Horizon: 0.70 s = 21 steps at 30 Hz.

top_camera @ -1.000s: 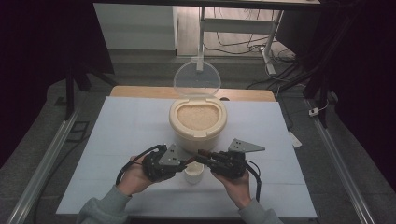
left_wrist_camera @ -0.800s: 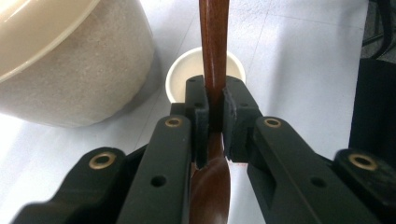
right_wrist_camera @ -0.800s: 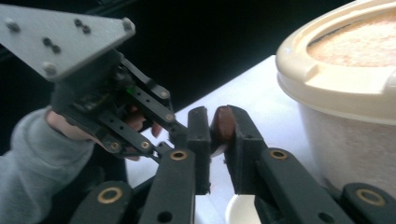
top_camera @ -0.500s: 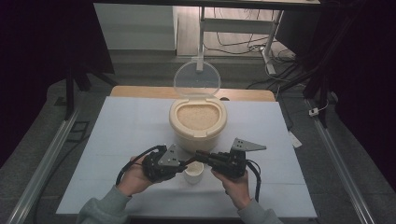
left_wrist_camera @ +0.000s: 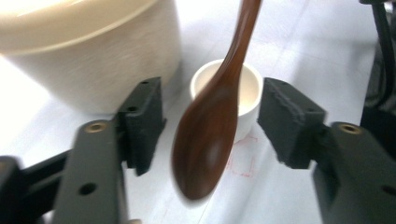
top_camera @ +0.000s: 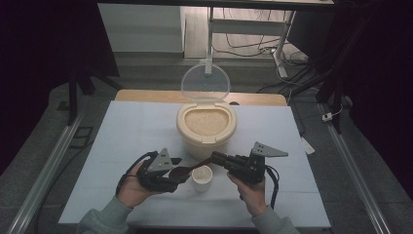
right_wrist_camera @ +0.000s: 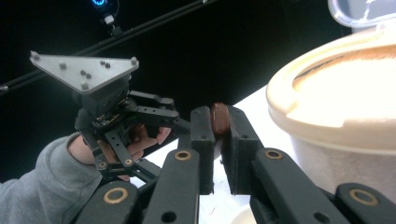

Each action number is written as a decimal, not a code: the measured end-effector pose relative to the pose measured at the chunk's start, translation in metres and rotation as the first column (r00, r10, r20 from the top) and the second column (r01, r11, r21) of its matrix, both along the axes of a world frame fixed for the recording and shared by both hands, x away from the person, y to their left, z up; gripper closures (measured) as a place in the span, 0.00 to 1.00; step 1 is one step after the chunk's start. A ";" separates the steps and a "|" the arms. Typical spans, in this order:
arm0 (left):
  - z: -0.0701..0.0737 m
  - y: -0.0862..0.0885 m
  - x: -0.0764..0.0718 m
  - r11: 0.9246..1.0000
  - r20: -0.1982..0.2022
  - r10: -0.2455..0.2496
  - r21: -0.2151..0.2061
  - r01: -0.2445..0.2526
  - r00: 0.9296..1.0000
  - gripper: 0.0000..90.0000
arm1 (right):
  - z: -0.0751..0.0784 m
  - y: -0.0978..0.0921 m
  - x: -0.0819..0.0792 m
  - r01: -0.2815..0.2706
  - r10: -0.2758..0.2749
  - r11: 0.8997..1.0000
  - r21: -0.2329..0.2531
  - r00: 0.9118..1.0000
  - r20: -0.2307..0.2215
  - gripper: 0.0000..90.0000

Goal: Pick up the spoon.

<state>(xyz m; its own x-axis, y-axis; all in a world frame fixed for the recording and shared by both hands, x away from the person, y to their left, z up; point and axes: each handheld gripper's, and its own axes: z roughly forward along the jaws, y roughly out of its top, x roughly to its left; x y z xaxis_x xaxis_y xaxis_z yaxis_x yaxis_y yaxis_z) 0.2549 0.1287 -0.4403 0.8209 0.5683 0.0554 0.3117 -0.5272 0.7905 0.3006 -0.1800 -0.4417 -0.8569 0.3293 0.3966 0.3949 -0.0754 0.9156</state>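
Step now: the right gripper (top_camera: 217, 159) pinches the handle of the brown spoon (top_camera: 184, 170) tight; its bowl hangs between the wide-apart jaws of the left gripper (top_camera: 176, 168), which hold nothing.
Do it well: keep the spoon level and move it slowly over the small white cup (top_camera: 201, 178), or up to the rice tub (top_camera: 206, 126).
Spoon: dark, shiny wood, long handle, just above the cup; it looks bare, but it is blurry.
Tub: cream, full of rice, clear lid (top_camera: 205, 82) standing up.
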 end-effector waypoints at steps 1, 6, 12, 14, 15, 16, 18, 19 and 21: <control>-0.002 0.005 -0.002 1.000 -0.002 0.015 -0.011 -0.015 1.000 0.37 | 0.002 -0.003 0.000 0.007 -0.008 1.000 0.002 1.000 0.008 0.93; -0.015 0.030 -0.007 0.995 -0.024 0.101 -0.016 -0.102 0.995 0.33 | 0.007 -0.009 0.000 0.024 -0.024 1.000 0.000 0.999 0.032 0.93; -0.036 0.060 -0.009 0.981 -0.078 0.187 -0.033 -0.190 0.979 0.31 | 0.013 -0.015 0.000 0.040 -0.039 0.999 -0.003 0.998 0.055 0.93; -0.042 0.070 -0.011 0.973 -0.089 0.221 -0.046 -0.226 0.971 0.30 | 0.014 -0.018 0.001 0.043 -0.043 0.999 -0.002 0.997 0.058 0.93; -0.044 0.075 -0.012 0.969 -0.093 0.238 -0.050 -0.243 0.967 0.30 | 0.014 -0.019 0.001 0.047 -0.047 0.999 0.000 0.997 0.059 0.93; -0.047 0.080 -0.013 0.964 -0.096 0.253 -0.054 -0.259 0.963 0.30 | 0.014 -0.019 0.001 0.047 -0.047 0.999 0.000 0.997 0.059 0.93; -0.052 0.089 -0.013 0.956 -0.111 0.278 -0.067 -0.286 0.954 0.30 | 0.016 -0.021 0.002 0.052 -0.052 0.999 0.002 0.997 0.062 0.93; -0.055 0.094 -0.013 0.952 -0.125 0.285 -0.077 -0.296 0.950 0.30 | 0.016 -0.022 0.002 0.054 -0.054 0.999 0.007 0.997 0.063 0.93; -0.060 0.101 -0.014 0.947 -0.143 0.296 -0.083 -0.310 0.944 0.30 | 0.018 -0.024 0.002 0.058 -0.059 0.998 0.012 0.996 0.065 0.93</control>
